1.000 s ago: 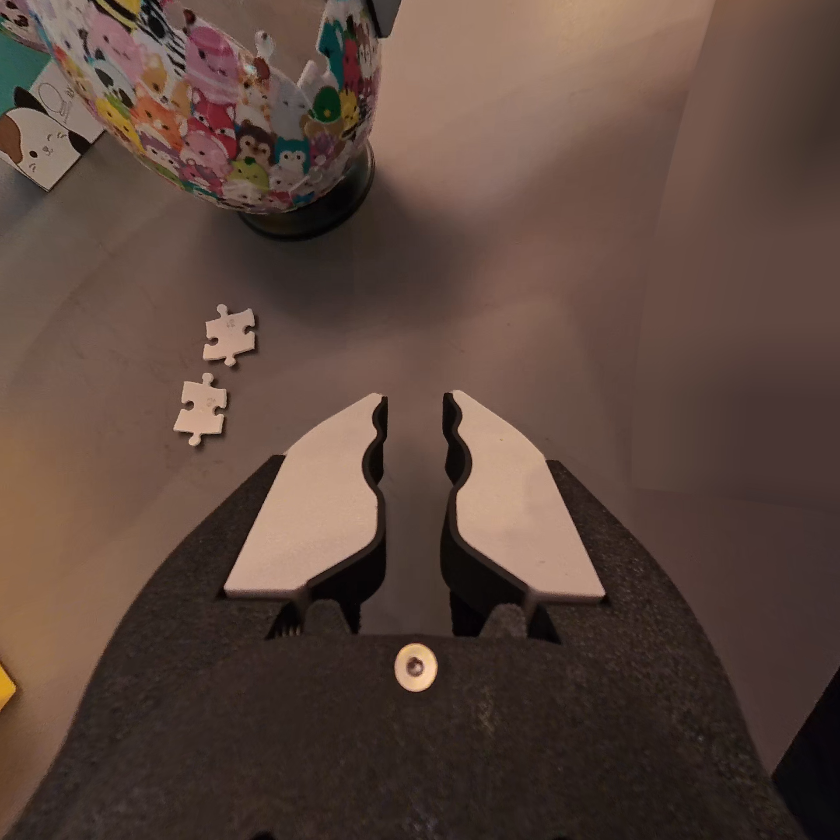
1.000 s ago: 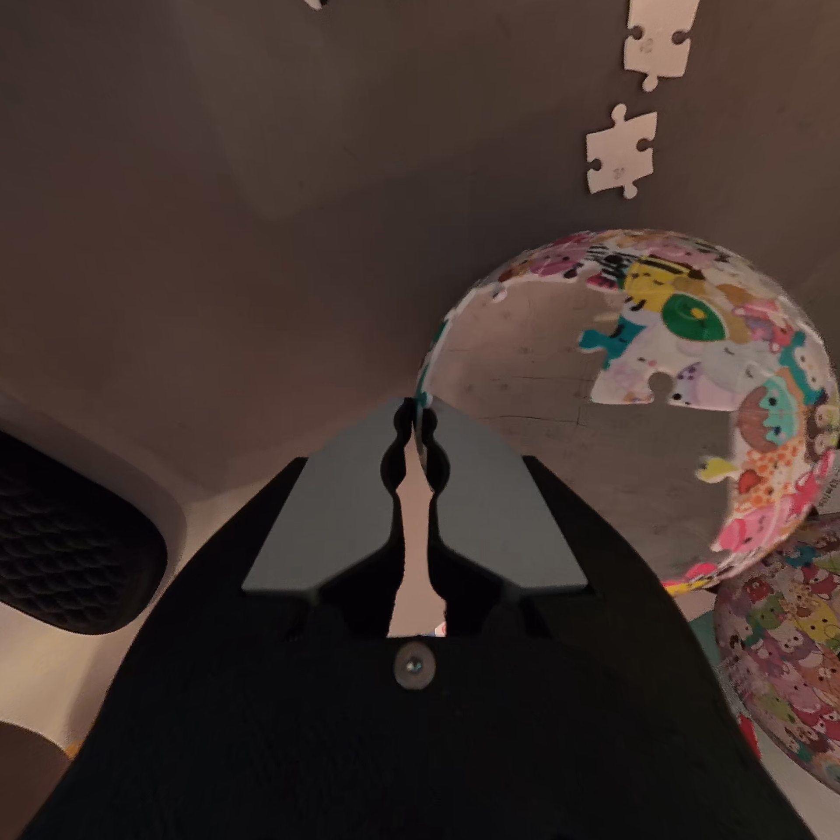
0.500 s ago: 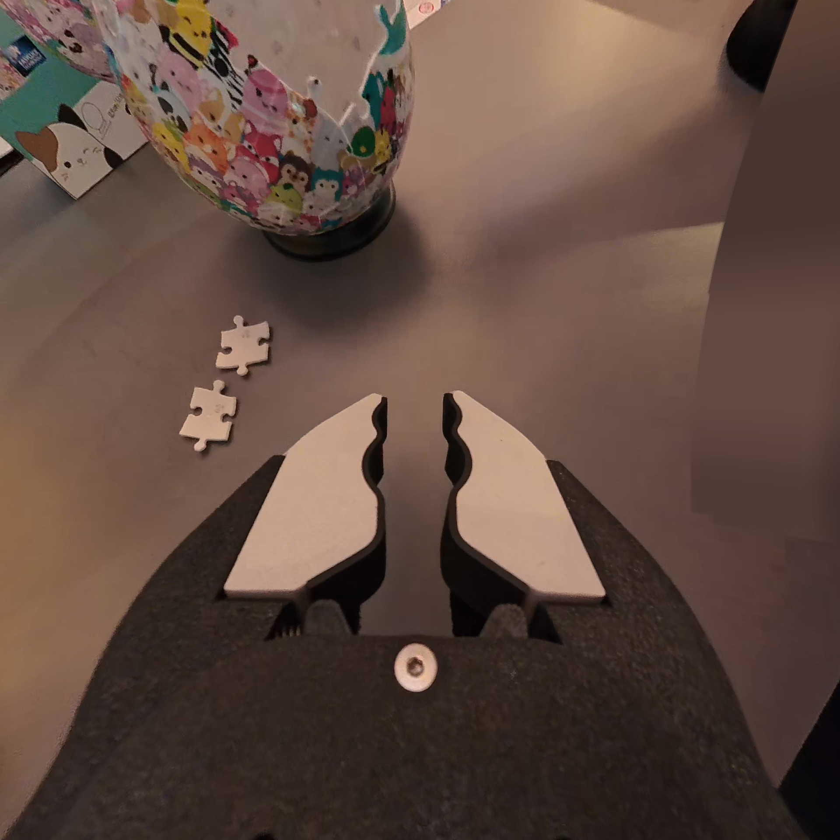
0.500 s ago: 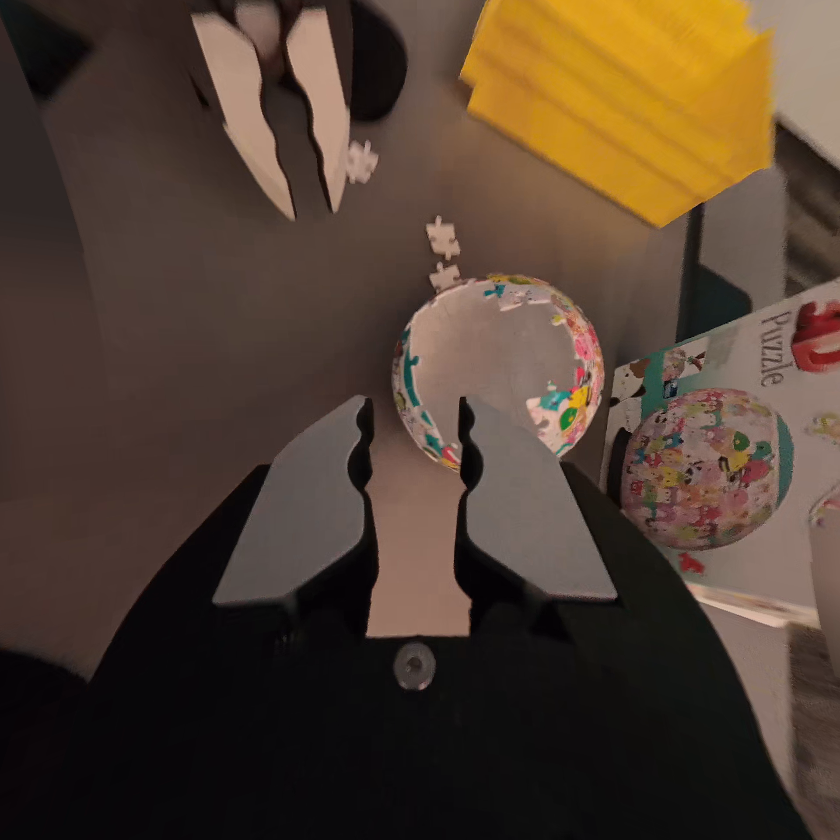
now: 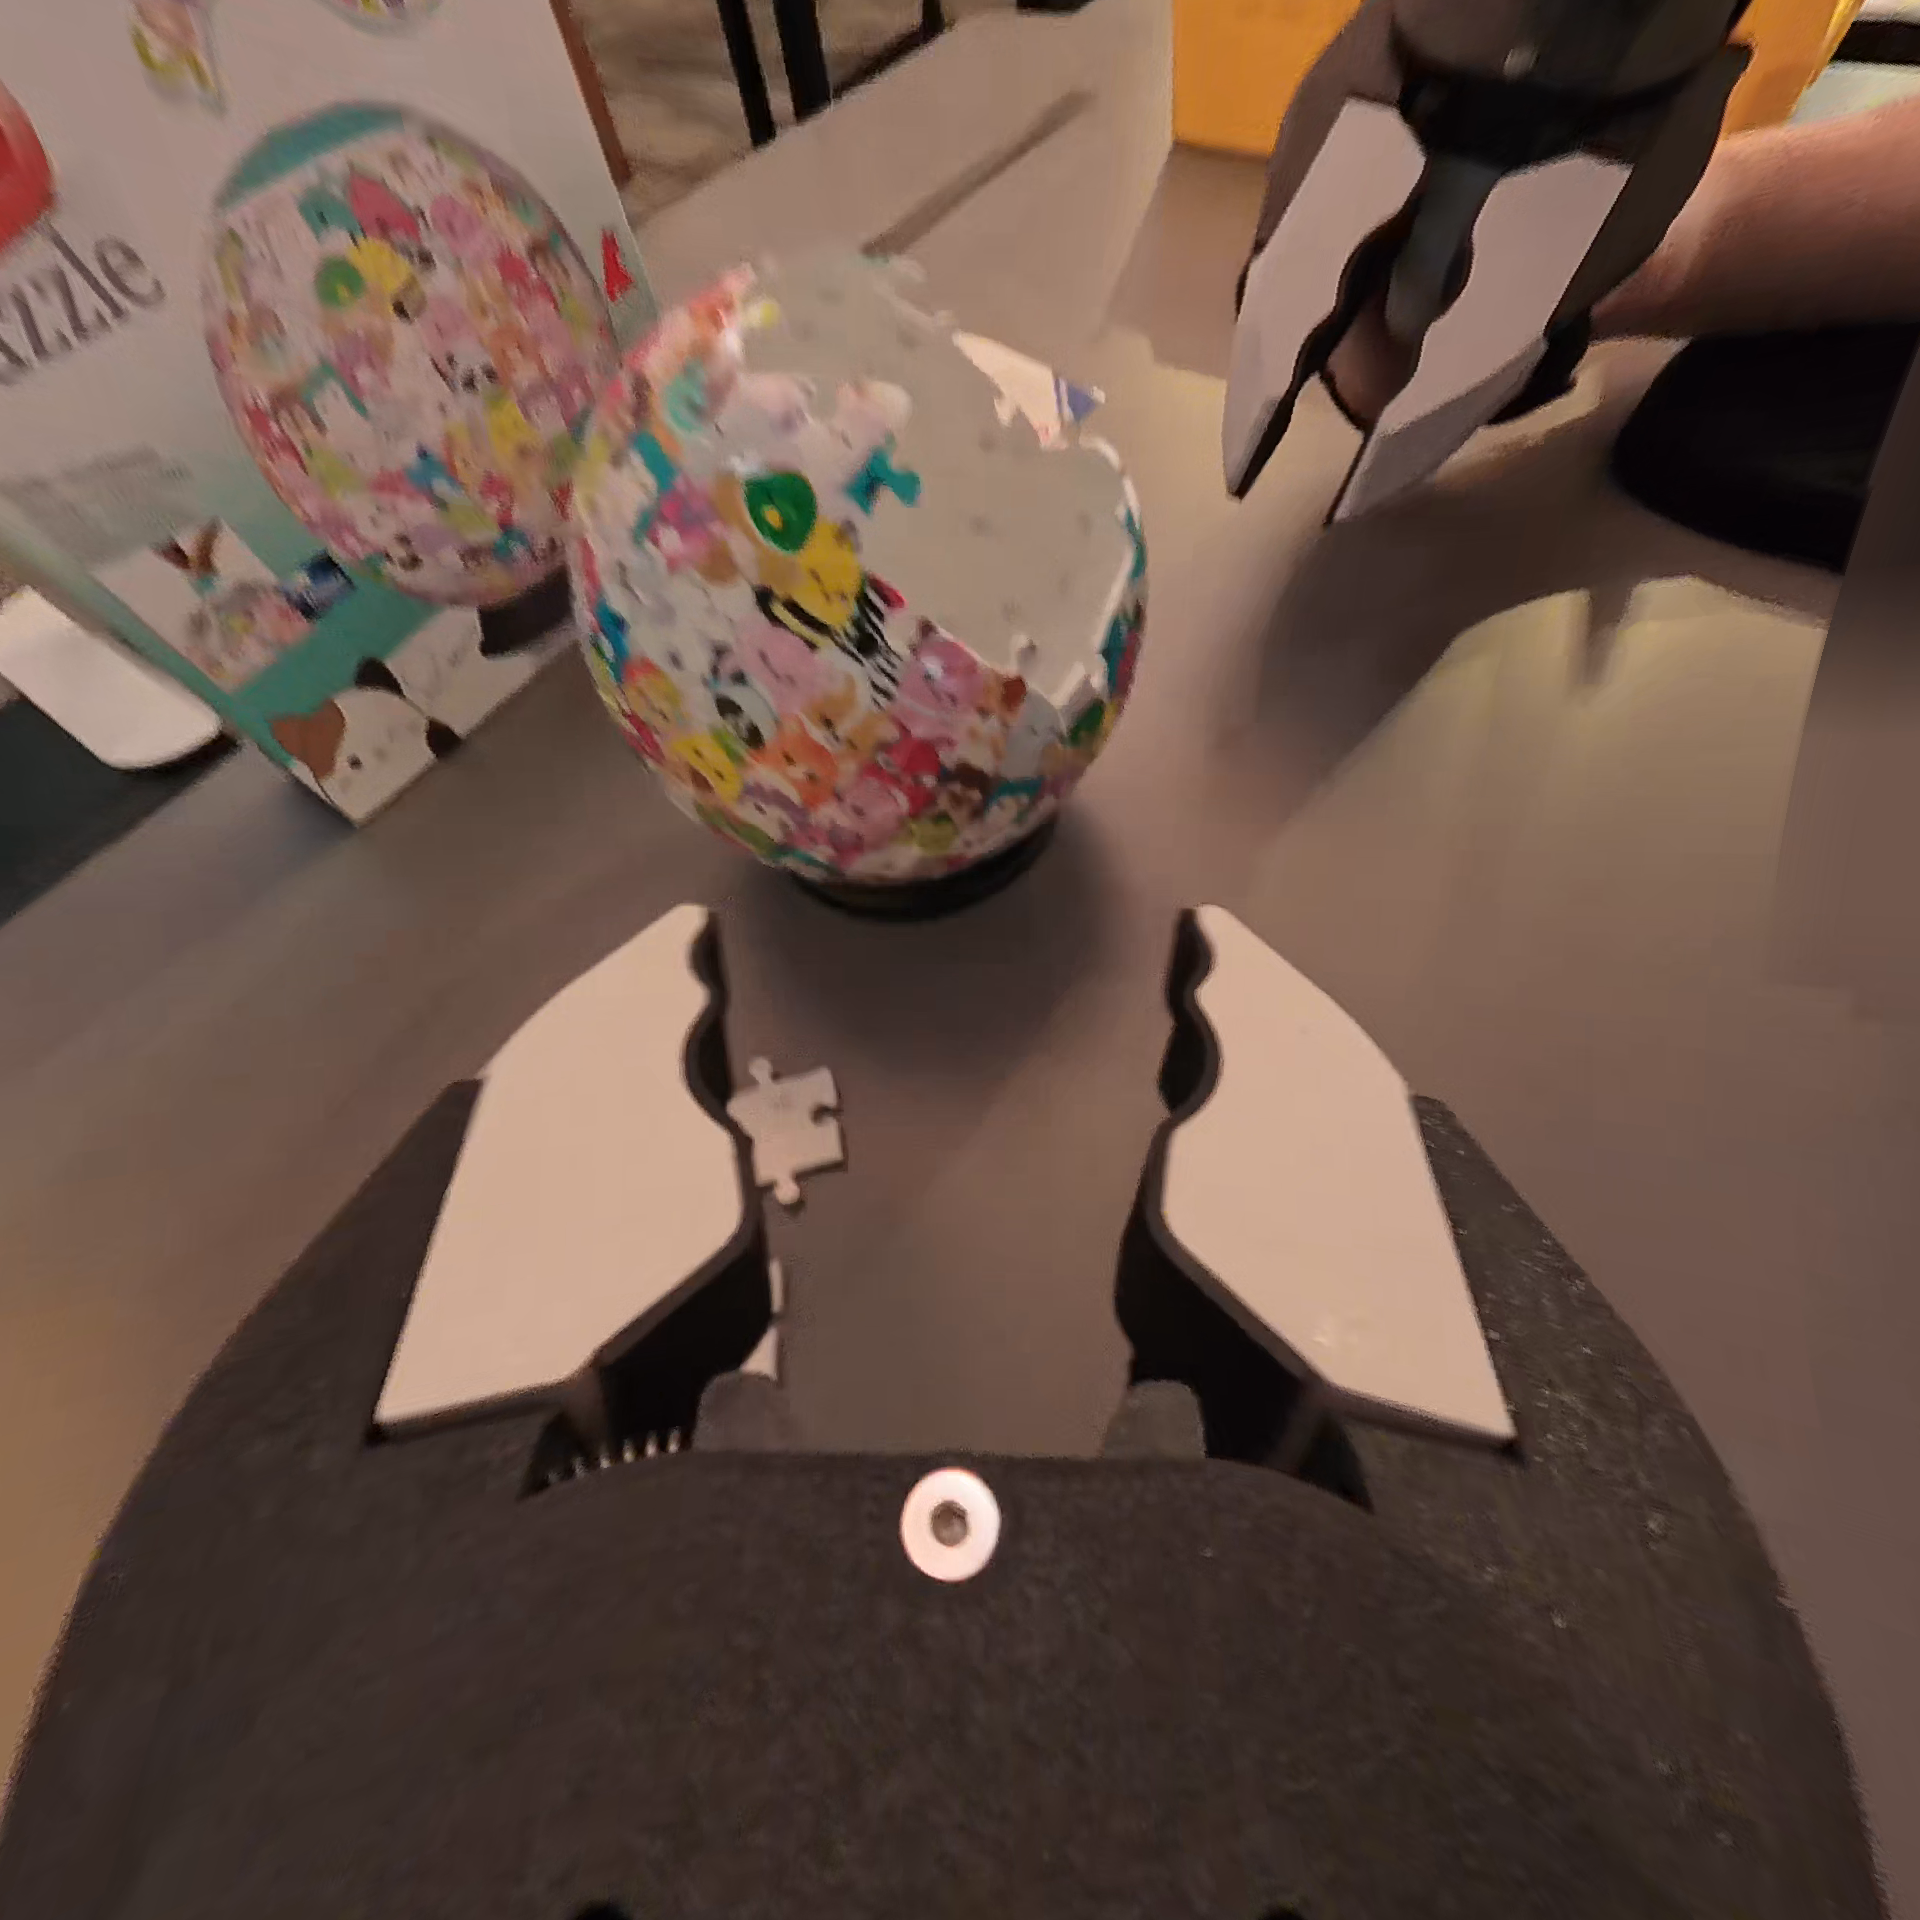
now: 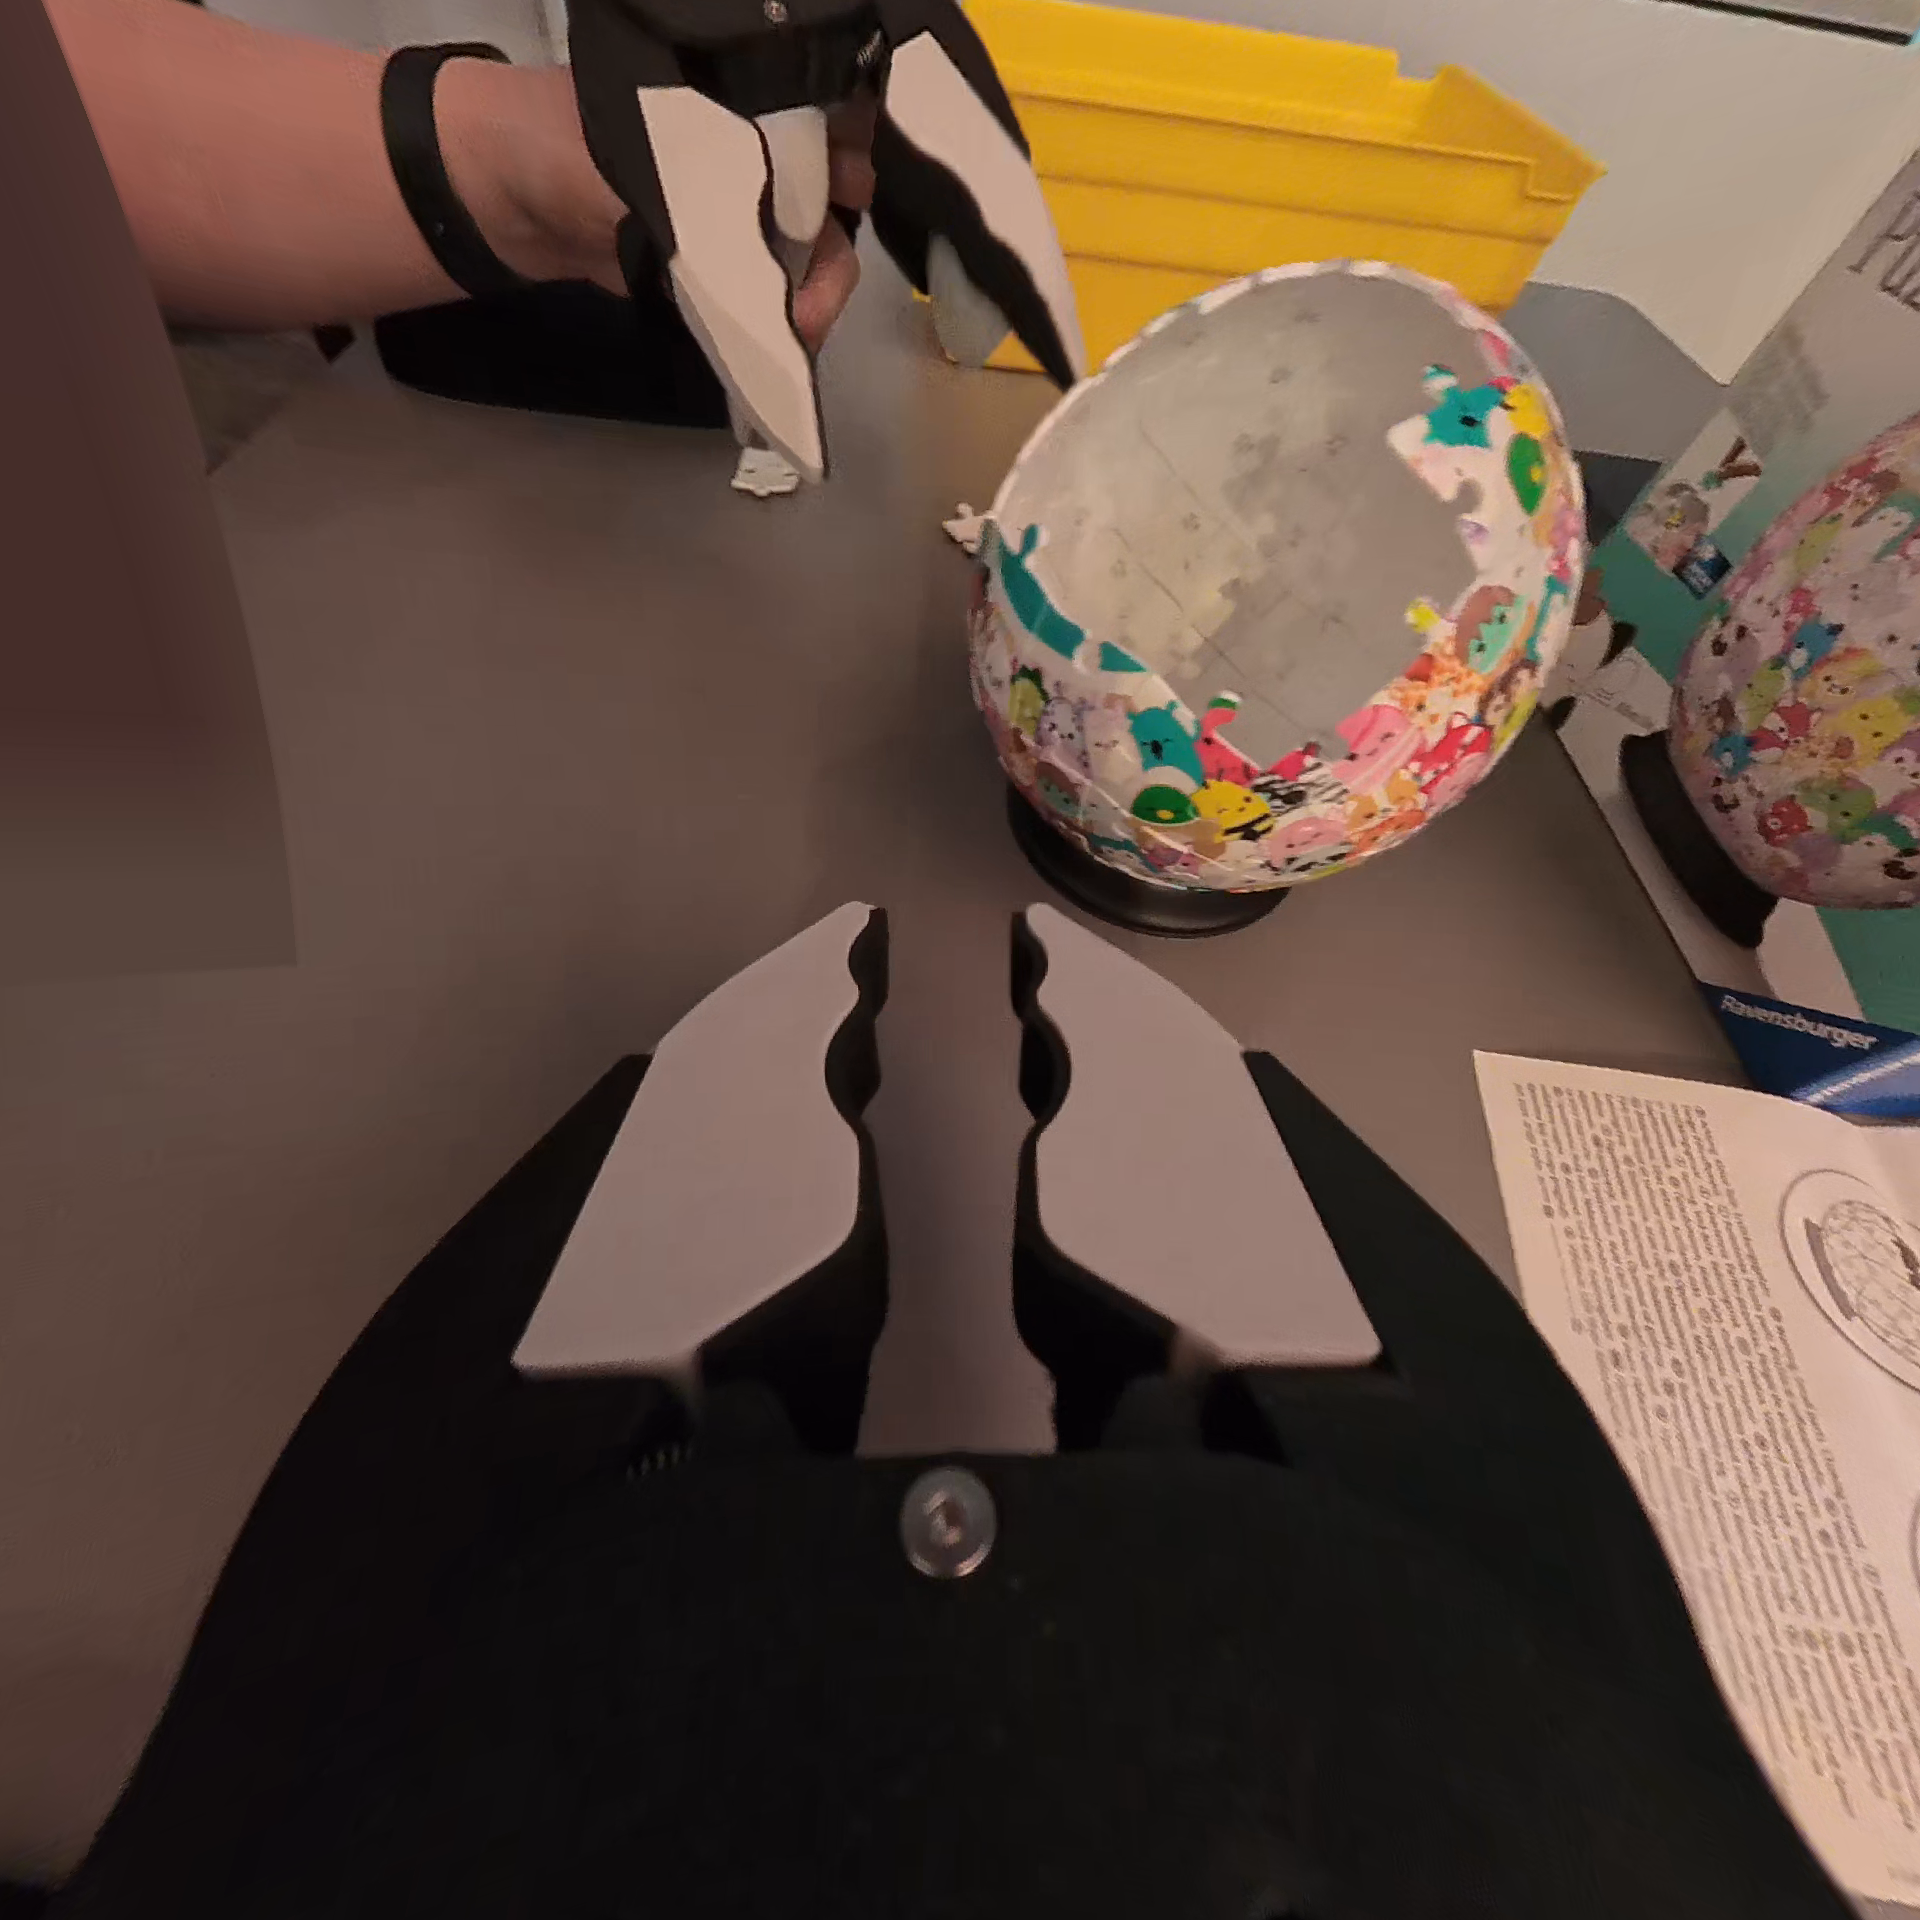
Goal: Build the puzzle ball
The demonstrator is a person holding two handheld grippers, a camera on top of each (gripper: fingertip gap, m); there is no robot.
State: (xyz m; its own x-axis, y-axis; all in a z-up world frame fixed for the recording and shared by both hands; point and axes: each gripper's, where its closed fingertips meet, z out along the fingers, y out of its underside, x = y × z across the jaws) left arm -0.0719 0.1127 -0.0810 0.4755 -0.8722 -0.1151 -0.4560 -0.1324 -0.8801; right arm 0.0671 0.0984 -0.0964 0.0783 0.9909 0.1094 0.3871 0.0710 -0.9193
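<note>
- The half-built puzzle ball, a hollow shell of curved pieces printed with bright cartoon animals, is seen on its black ring stand in the middle of the grey table, its upper part open and unfinished.
- The left gripper is held low over the table with its white-faced jaws spread wide and nothing between the pads; a loose white jigsaw piece, blank side up, lies just inside its left finger, near the ball's stand.
- The right gripper is held near the ball's left side, jaws parted by a narrow gap and empty.
- The step in hand is judged to be the fetching of the next piece: a lowering of the left gripper and a closing of its jaws on the thin, flat piece would be called for, a grasp likely made awkward by how flush it lies.
- A second loose piece is glimpsed at the ball's far rim in the right wrist view.
- A printed puzzle box stands left of the ball, a yellow plastic bin is set beyond it, and a folded instruction sheet lies nearby; none is judged to block the pick.
</note>
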